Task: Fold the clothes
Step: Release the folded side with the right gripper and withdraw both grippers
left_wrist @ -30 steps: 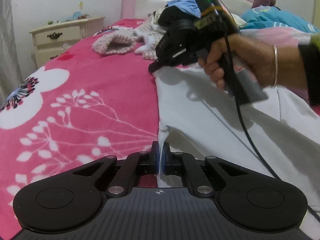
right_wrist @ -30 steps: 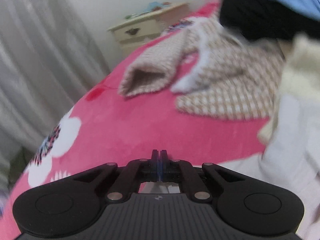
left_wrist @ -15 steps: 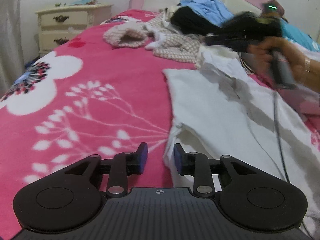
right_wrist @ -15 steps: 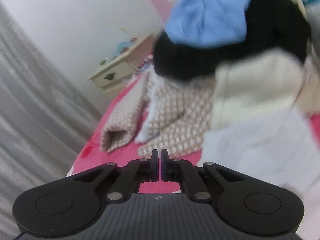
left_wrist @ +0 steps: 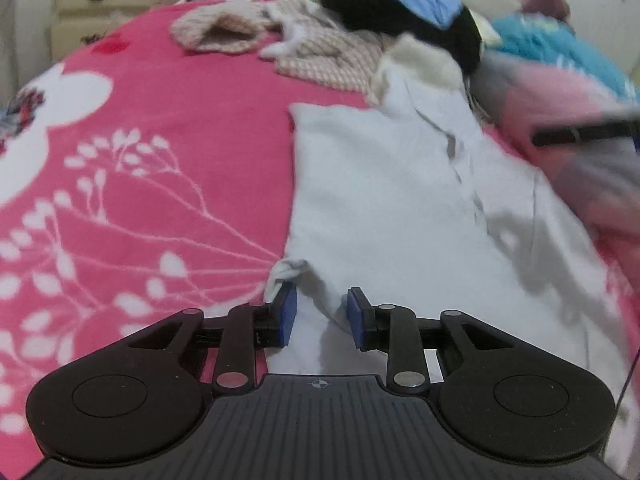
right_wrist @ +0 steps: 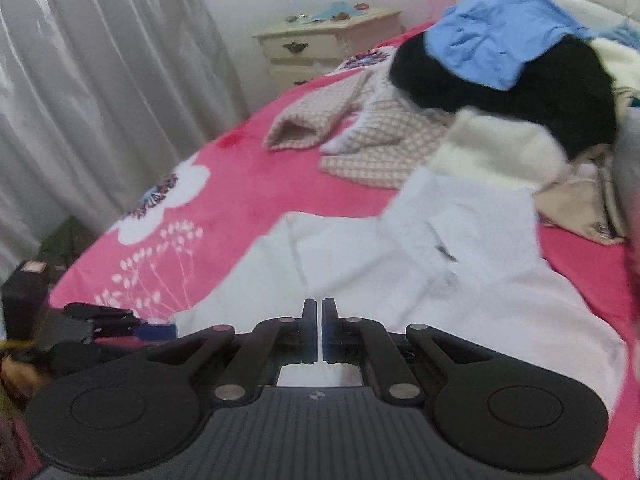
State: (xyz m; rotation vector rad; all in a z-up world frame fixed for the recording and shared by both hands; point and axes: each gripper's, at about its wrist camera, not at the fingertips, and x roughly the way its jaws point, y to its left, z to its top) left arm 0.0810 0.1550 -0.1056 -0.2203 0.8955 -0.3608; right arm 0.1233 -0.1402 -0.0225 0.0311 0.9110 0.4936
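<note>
Since a second ago, left gripper (left_wrist: 318,312) let go of white shirt (left_wrist: 384,208) hem, jaws now spread, bunched corner just beside left pad; right gripper (right_wrist: 319,330) swung back from clothes pile (right_wrist: 500,64), jaws pressed together, nothing visibly pinched. Shirt lies spread, part creased, on pink bedspread (left_wrist: 140,152), near pile. My read: between grips, mid-fold or laying flat, can't settle which. Next grab needs clean pinch on edge, both sides even
</note>
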